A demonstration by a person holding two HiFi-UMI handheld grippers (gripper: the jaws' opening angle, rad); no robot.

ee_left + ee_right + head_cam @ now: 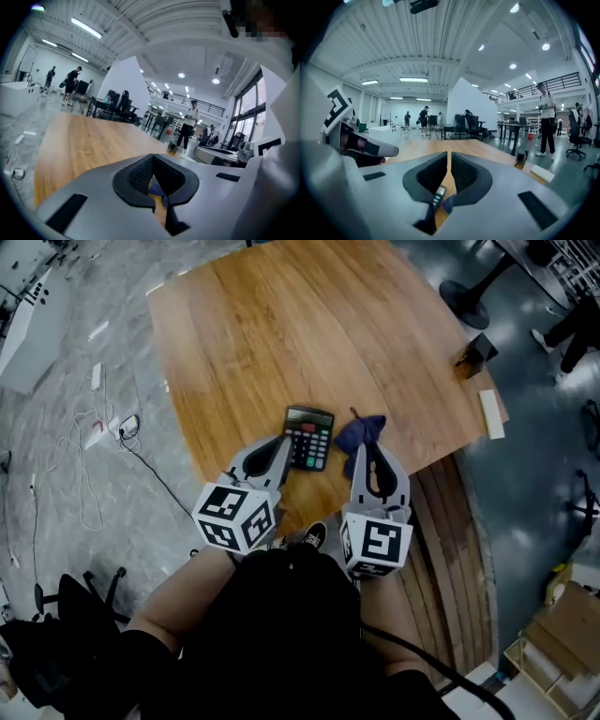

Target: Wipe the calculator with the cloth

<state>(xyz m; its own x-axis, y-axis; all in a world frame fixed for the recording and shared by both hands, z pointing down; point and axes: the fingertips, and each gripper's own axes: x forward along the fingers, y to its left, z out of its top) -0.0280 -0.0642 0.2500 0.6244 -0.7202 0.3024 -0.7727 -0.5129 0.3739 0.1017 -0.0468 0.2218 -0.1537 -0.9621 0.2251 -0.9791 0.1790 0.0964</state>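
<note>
The left grey two-jaw gripper [283, 442] [152, 157] hangs over the near edge of the light wooden table [281, 324], its jaws pressed together with nothing between them. Just ahead of its tips, the black rectangular calculator with coloured keys [309, 437] lies flat close to that near edge. The crumpled dark blue cloth [362, 431] sits just beside it, to its right. Above the cloth, the right grey gripper [362, 450] [449, 155] shows only a narrow slit between its jaws and grips nothing.

Black calculator [308, 437] with pale keys; navy-blue cloth [362, 433]; honey-brown table [281, 334] streaked with wood grain; grey, marble-veined floor [66, 352].
</note>
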